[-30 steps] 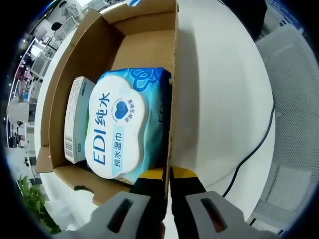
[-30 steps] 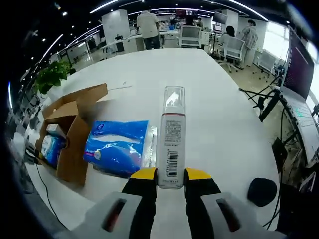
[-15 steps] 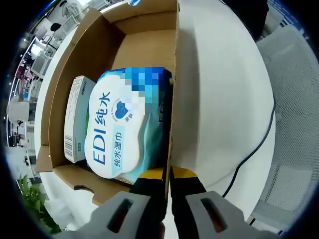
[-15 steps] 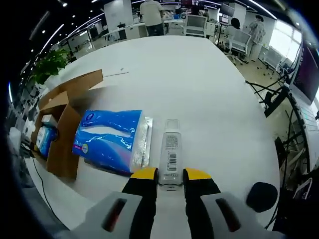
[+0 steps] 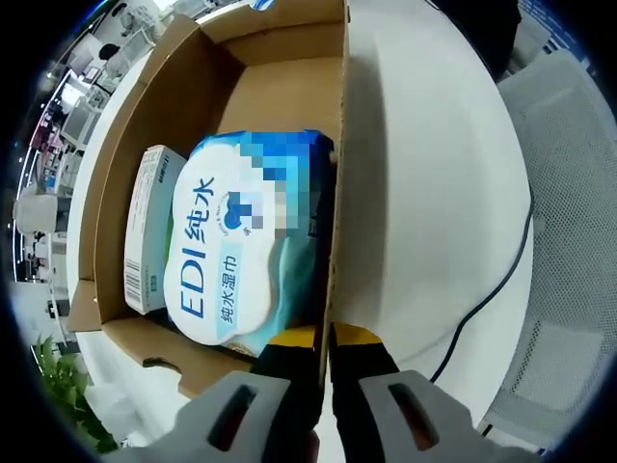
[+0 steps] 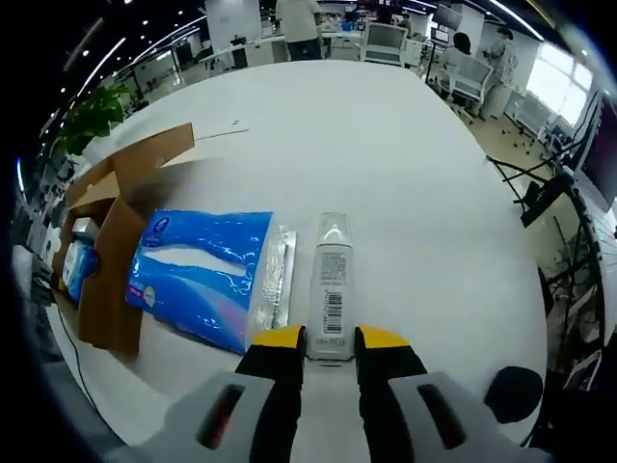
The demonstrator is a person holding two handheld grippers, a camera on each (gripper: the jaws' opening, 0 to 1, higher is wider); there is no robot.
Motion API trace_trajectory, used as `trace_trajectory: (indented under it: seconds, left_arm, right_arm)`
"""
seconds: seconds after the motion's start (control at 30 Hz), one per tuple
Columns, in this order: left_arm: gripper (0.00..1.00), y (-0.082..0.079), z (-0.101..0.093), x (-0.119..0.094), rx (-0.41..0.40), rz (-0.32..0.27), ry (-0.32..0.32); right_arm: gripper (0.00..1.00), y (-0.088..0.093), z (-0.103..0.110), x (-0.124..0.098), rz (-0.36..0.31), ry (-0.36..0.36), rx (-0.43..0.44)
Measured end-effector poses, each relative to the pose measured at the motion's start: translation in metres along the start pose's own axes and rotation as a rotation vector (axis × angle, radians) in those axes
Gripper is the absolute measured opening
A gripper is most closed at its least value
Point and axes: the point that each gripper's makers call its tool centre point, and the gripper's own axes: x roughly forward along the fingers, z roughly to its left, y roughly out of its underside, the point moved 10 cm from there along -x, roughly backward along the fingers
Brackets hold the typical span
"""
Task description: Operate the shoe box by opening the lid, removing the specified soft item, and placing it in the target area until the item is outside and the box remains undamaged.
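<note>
**Left gripper view: box wall pinched, tissue pack out on the counter**

Left gripper view looks down into the open shoe box [image 5: 280, 92], its brown cardboard walls running from the top of the frame to the bottom. Inside, at centre left, lies a wet-wipes pack [image 5: 241, 246] with a white lid printed "EDI", and just beside it on the left a slim white carton [image 5: 147, 231]. The left gripper [image 5: 326, 349] is clenched on the box's right wall at the bottom of the frame, the cardboard edge running between its yellow-tipped jaws. To the right spreads the white counter [image 5: 424, 193], with a black cable [image 5: 492, 289] trailing at its edge.

In the right gripper view, the blue soft tissue pack [image 6: 198, 275] lies flat on the counter left of centre, outside the box, which stands at the left edge with its flap [image 6: 145, 154] open. A clear bottle with a white label and barcode [image 6: 332, 289] lies just beside the pack's right end. The right gripper [image 6: 330, 345] grasps the bottle's near end at the bottom centre. A potted plant [image 6: 92, 114] and people at desks show at the top.
</note>
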Motion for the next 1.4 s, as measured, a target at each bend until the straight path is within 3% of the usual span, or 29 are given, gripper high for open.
trace_trajectory:
  seconds: [0.57, 1.4]
  left_arm:
    - [0.02, 0.000, 0.000, 0.001, -0.005, 0.003, 0.002]
    - [0.02, -0.001, 0.001, 0.002, -0.007, 0.008, 0.001]
  right_arm:
    - [0.18, 0.013, -0.003, 0.021, 0.080, -0.007, -0.033]
    - [0.18, 0.015, -0.003, 0.023, 0.076, -0.006, -0.003]
